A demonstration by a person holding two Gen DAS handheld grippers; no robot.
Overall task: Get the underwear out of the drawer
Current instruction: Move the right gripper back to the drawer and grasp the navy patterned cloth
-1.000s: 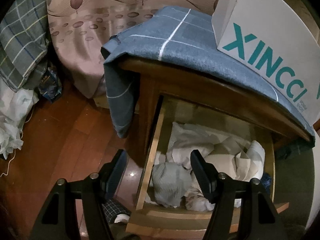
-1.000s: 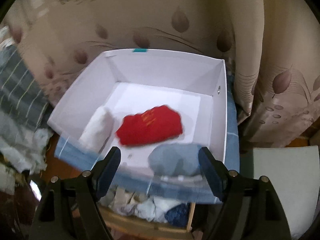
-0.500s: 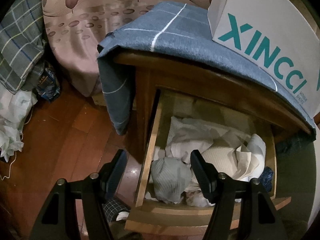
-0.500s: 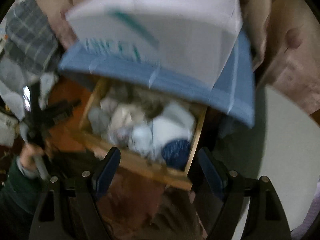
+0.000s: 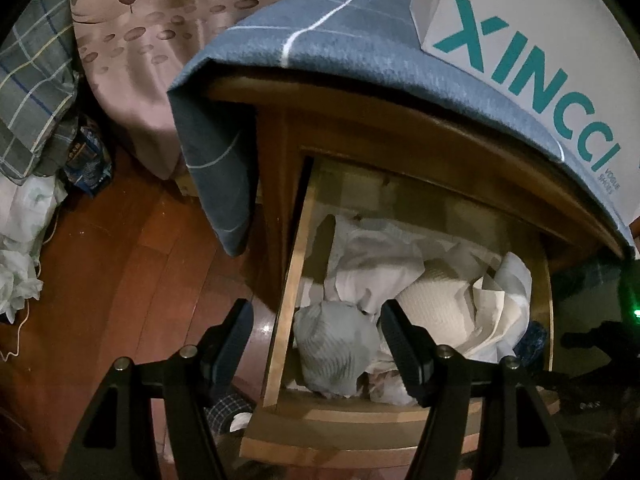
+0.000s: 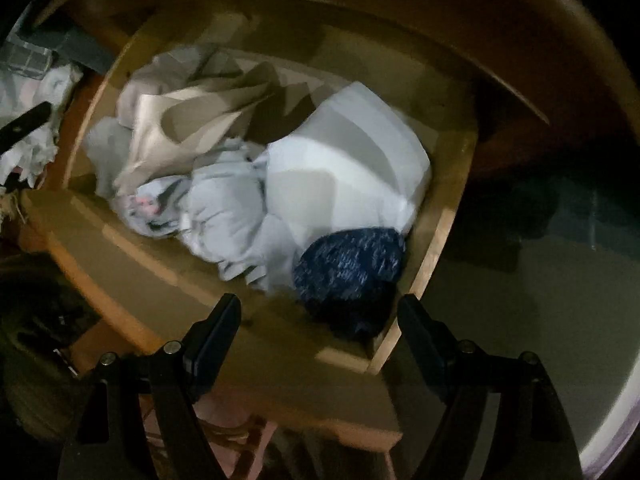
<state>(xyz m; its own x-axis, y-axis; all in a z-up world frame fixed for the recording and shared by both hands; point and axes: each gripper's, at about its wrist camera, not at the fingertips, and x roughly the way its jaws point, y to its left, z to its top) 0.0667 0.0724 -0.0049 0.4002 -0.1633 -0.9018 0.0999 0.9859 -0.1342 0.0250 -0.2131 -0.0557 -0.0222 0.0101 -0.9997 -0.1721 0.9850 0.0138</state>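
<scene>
While the right tool (image 6: 318, 330) points straight down over the open drawer (image 6: 432, 256), a dark blue bundle (image 6: 350, 276) lies just ahead of its tips, tucked in the drawer's near right corner, with pale underwear (image 6: 224, 216) further left; this tool is the nearer, jaws wide and empty. The left tool (image 5: 316, 338) hangs over the drawer's left end, also wide, holding nothing, a grey piece (image 5: 336, 348) showing between its tips

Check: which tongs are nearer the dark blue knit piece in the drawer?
Right. The right tongs hang open directly over the dark blue knit piece; the left tongs sit open over the drawer's opposite end.
</scene>
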